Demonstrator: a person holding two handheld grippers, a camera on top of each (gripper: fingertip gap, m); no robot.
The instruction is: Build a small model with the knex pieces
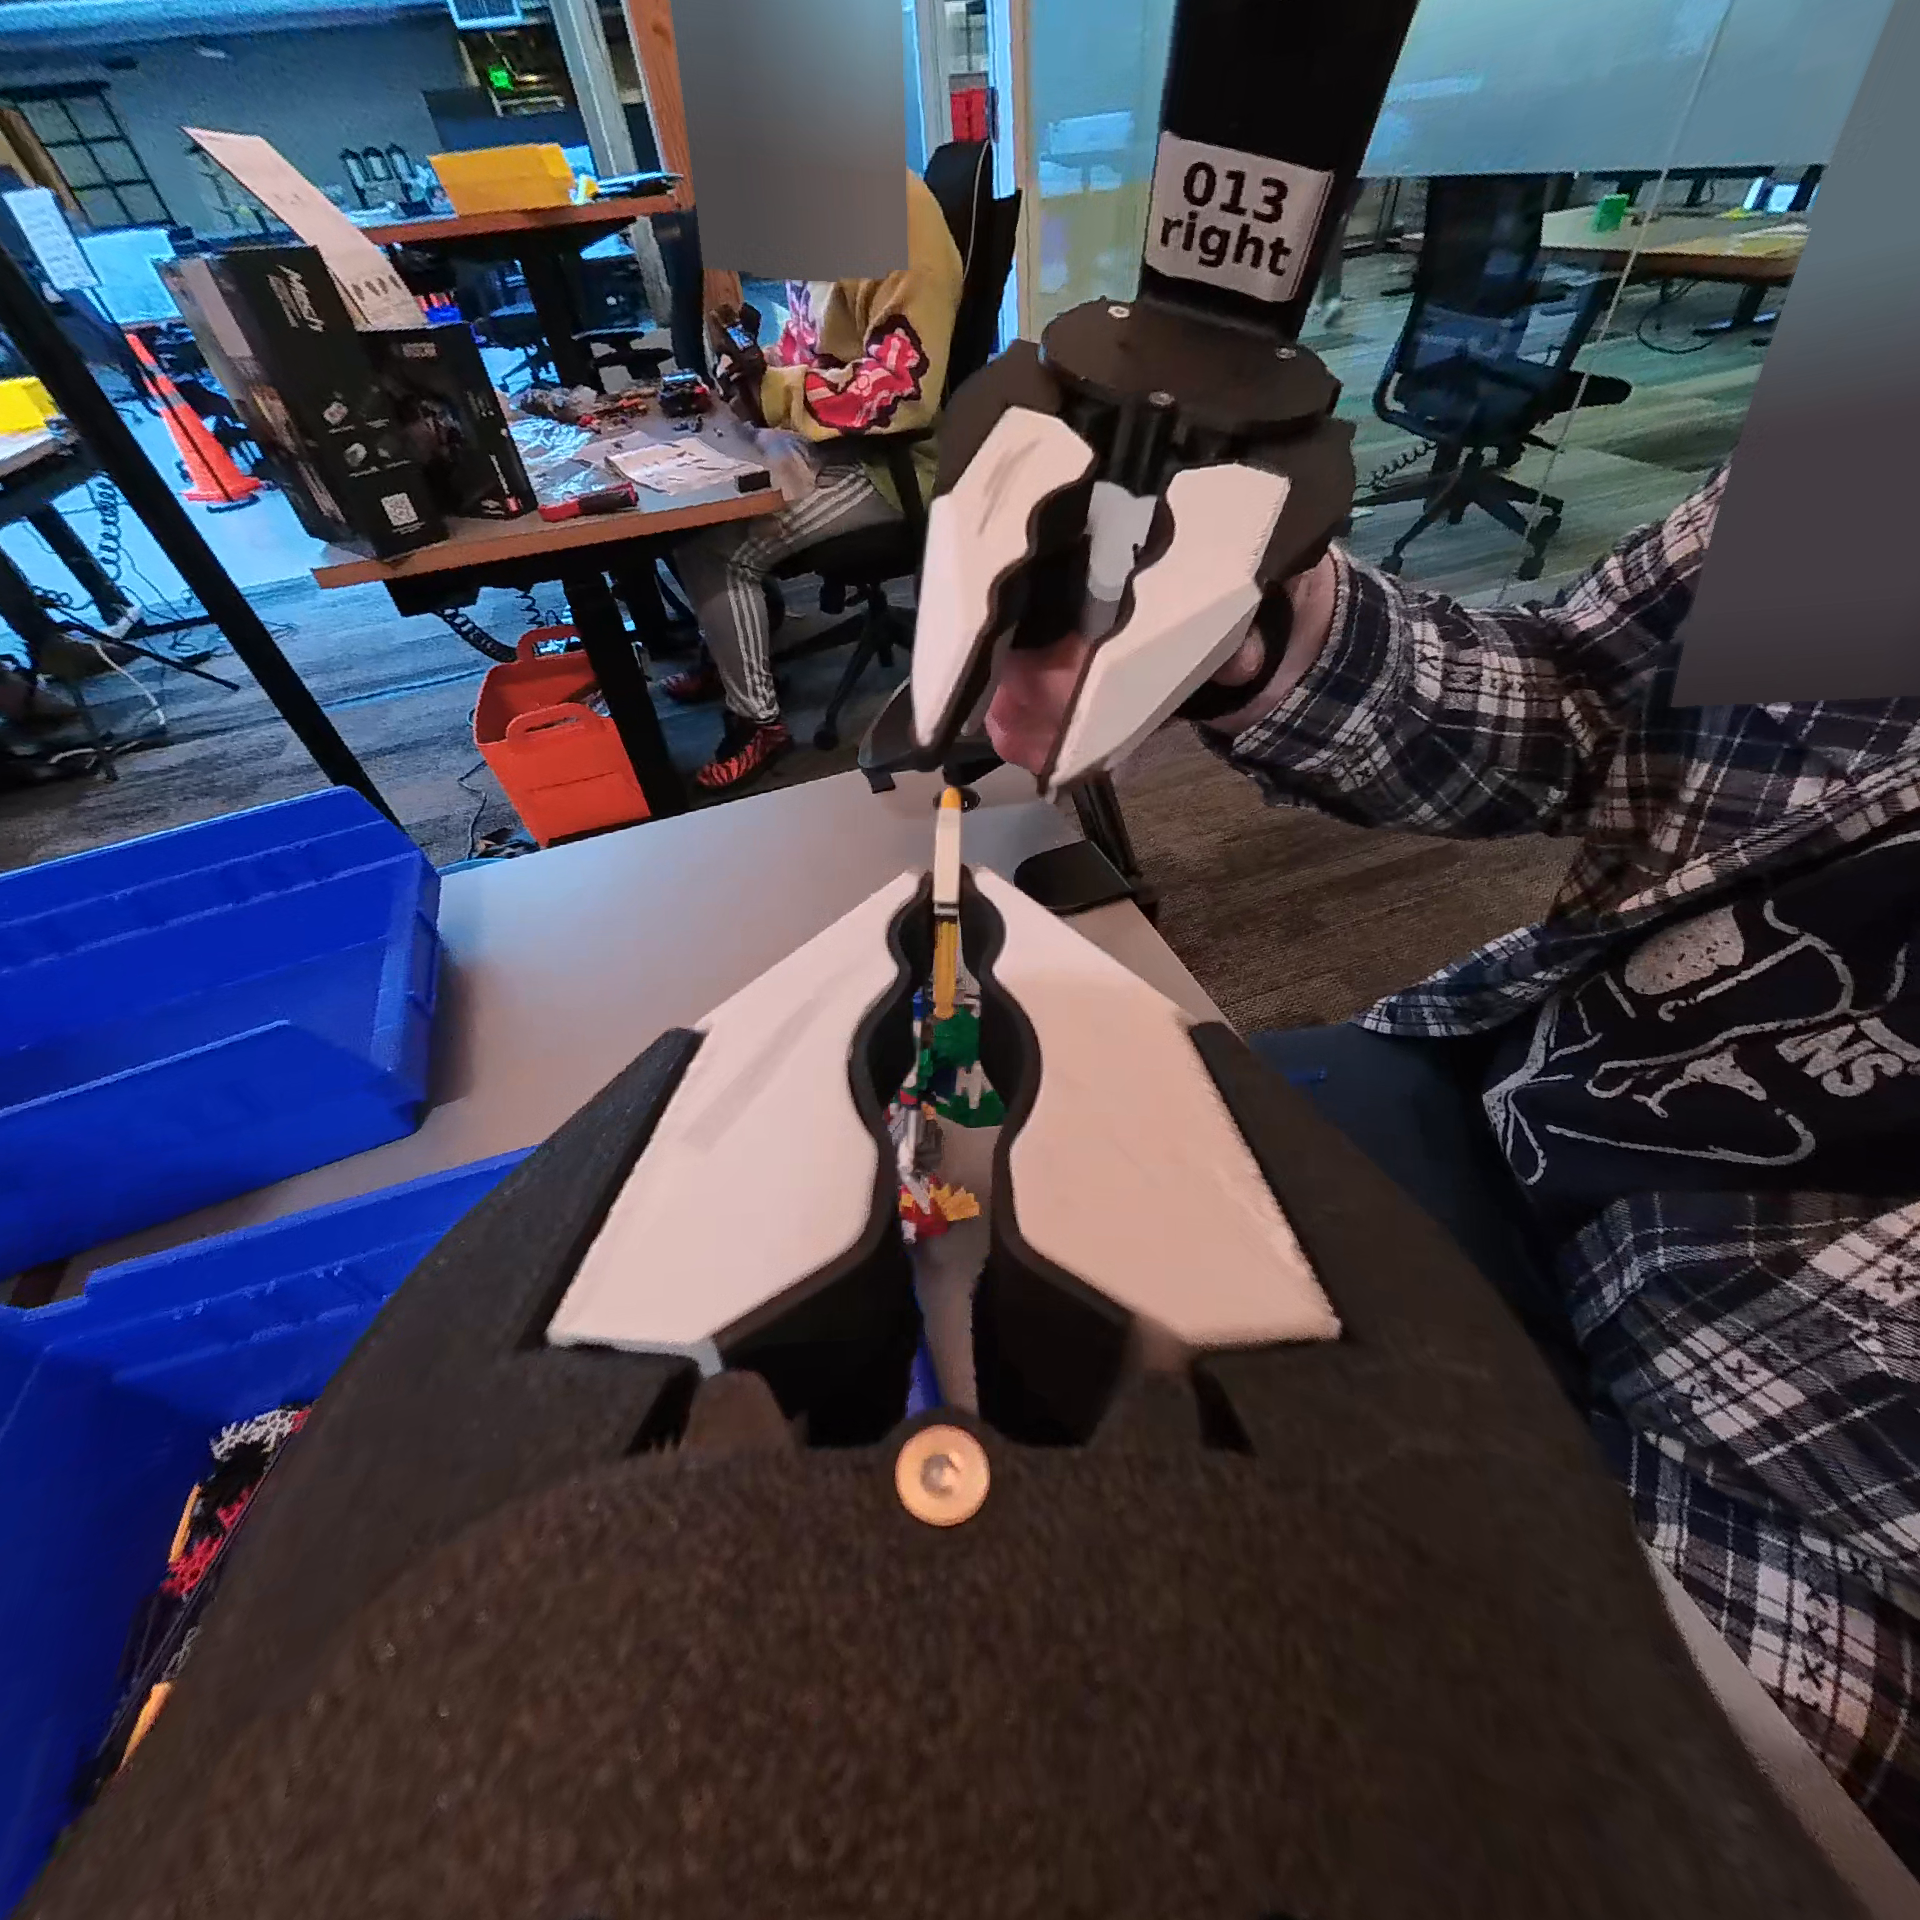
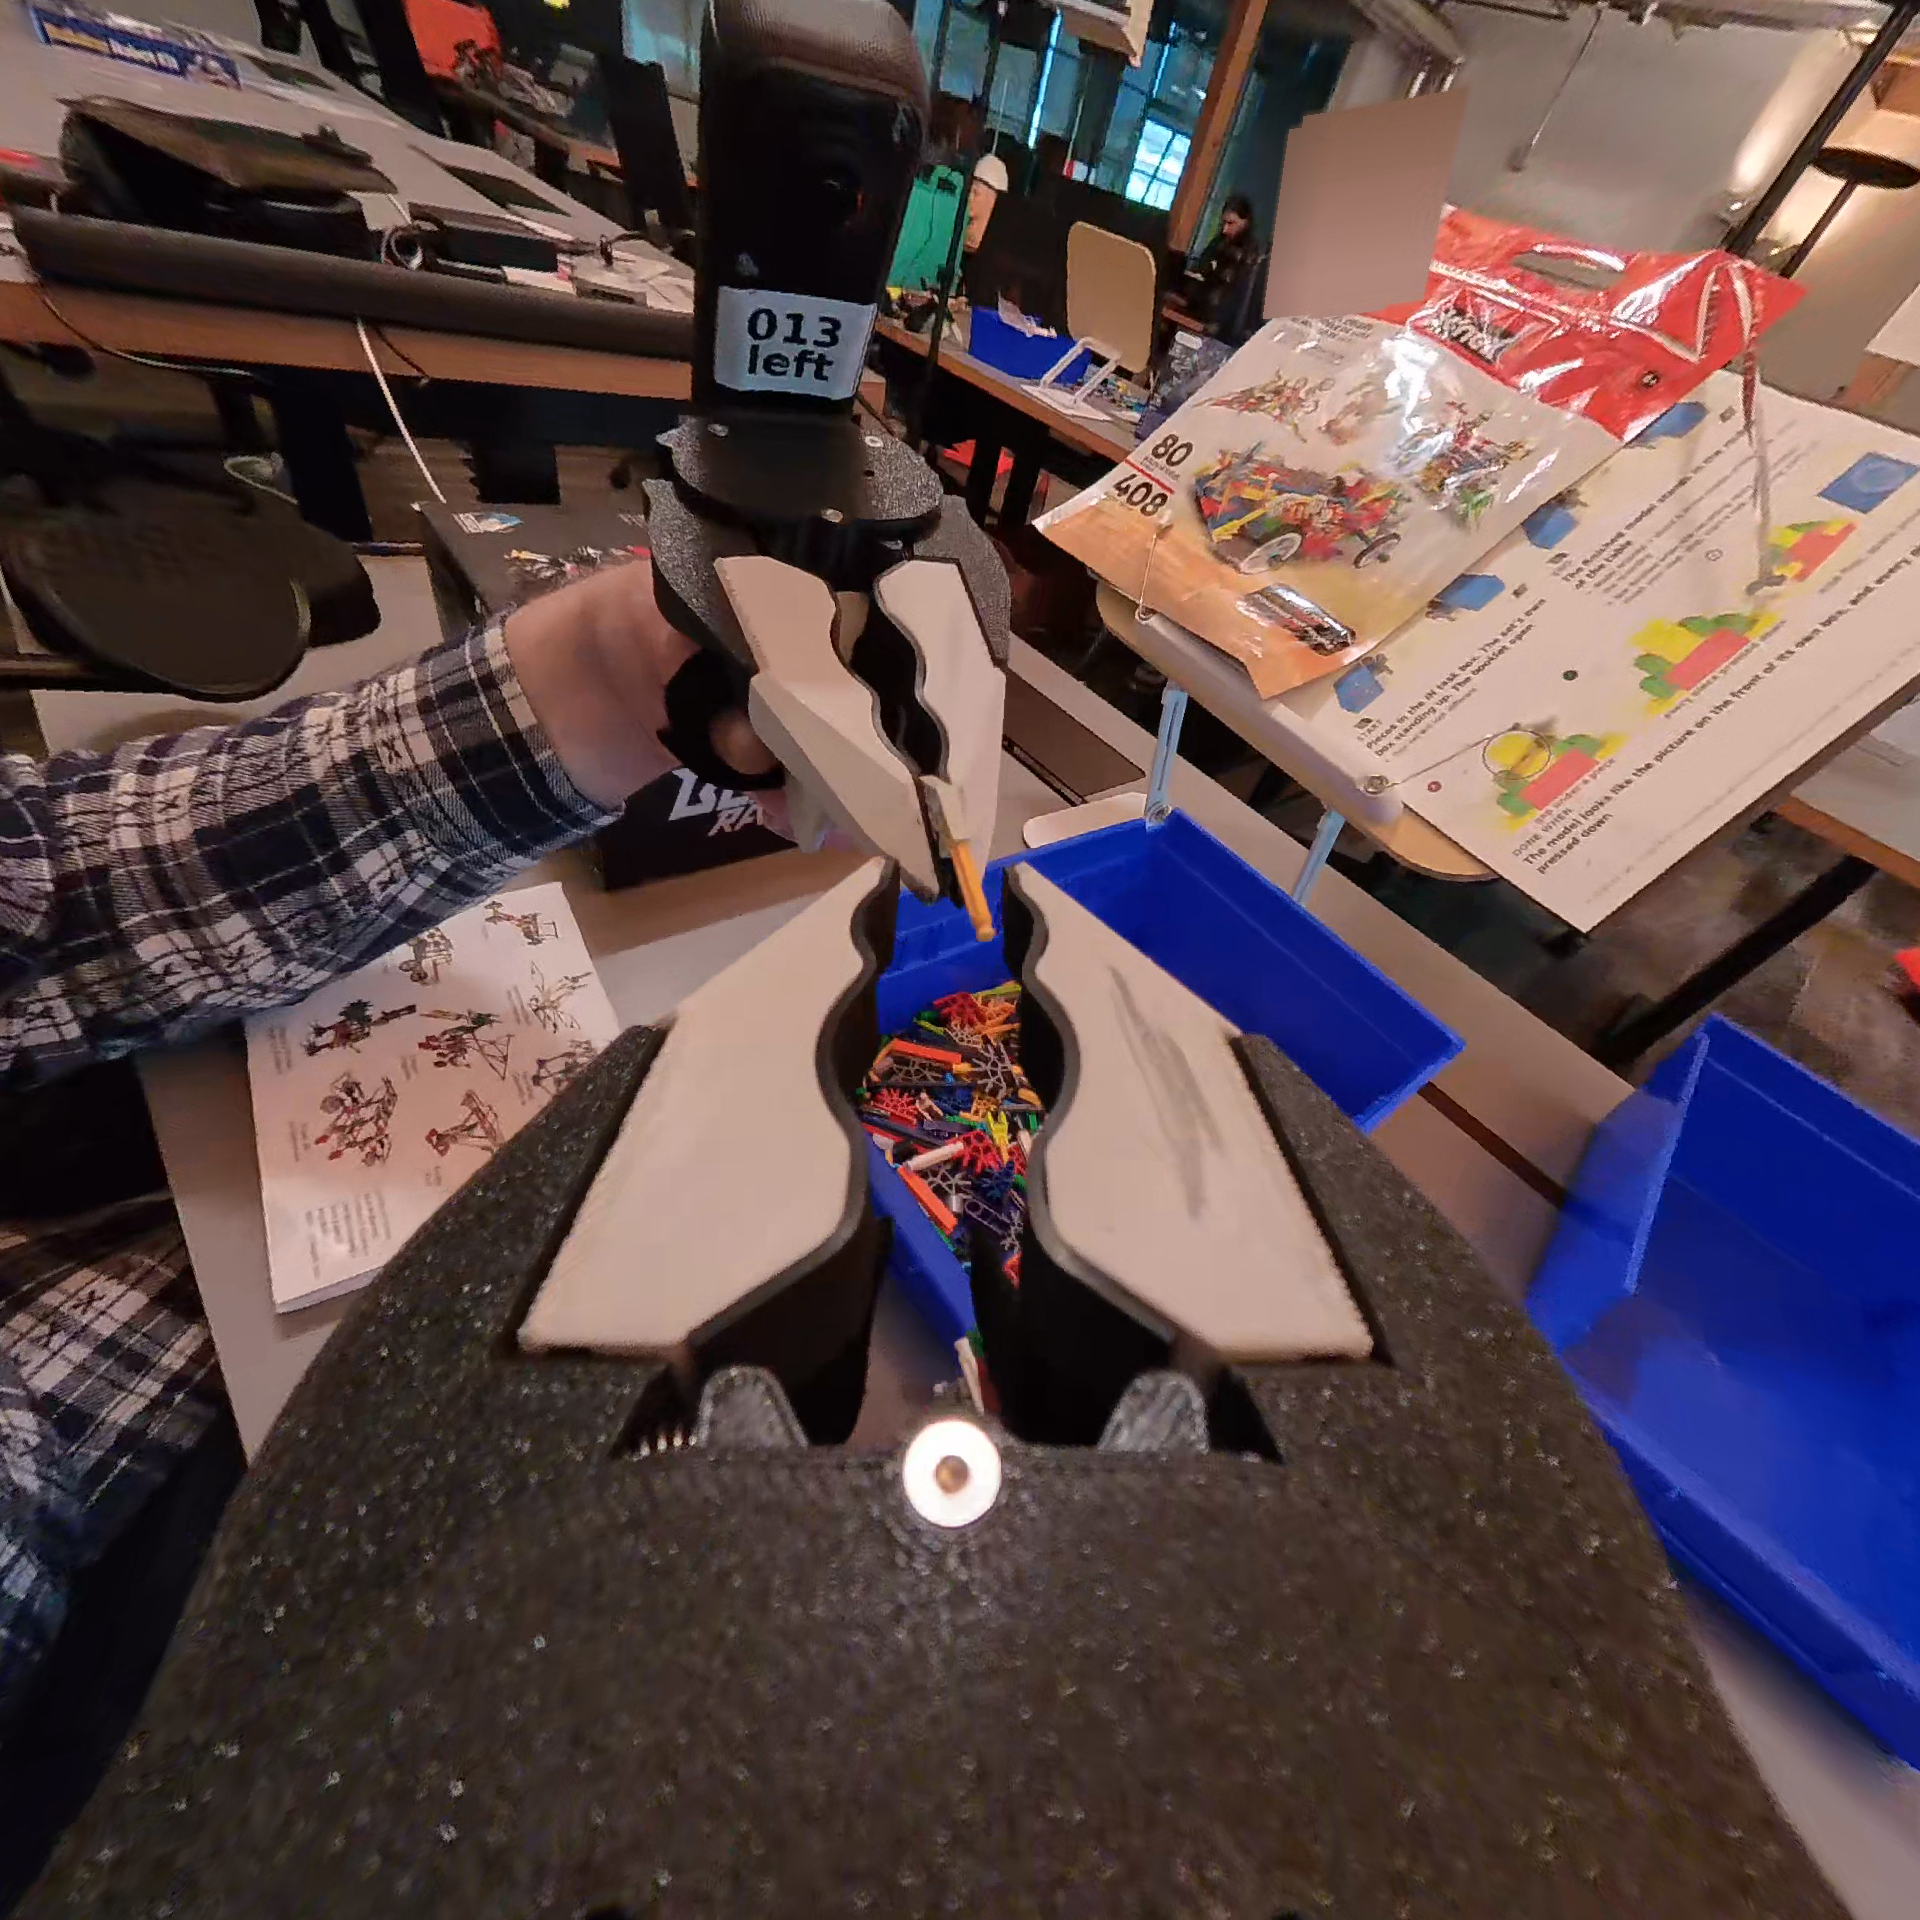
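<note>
Left gripper (image 1: pixel 948 883) pinched shut on a thin yellow-and-white rod (image 1: pixel 948 914), rod poking out past the fingertips and lifted above the grey table (image 1: pixel 665 935). Right gripper (image 2: pixel 951 883) parted, gripping nothing, tips just beside the far end of that rod and over a blue bin (image 2: pixel 1226 935). Same right gripper seen from the left wrist view (image 1: pixel 992 764), tips hanging just above the rod's end, apart from it.

Three blue bins in the right wrist view; nearest one heaped with small coloured building pieces (image 2: pixel 951 1091), too many to count. One open instruction booklet (image 2: pixel 416 1070) flat on the table. One tilted board (image 2: pixel 1621 665) carrying a plastic bag (image 2: pixel 1330 478). Workshop room with desks, office chairs and an orange cone (image 1: pixel 192 421).
</note>
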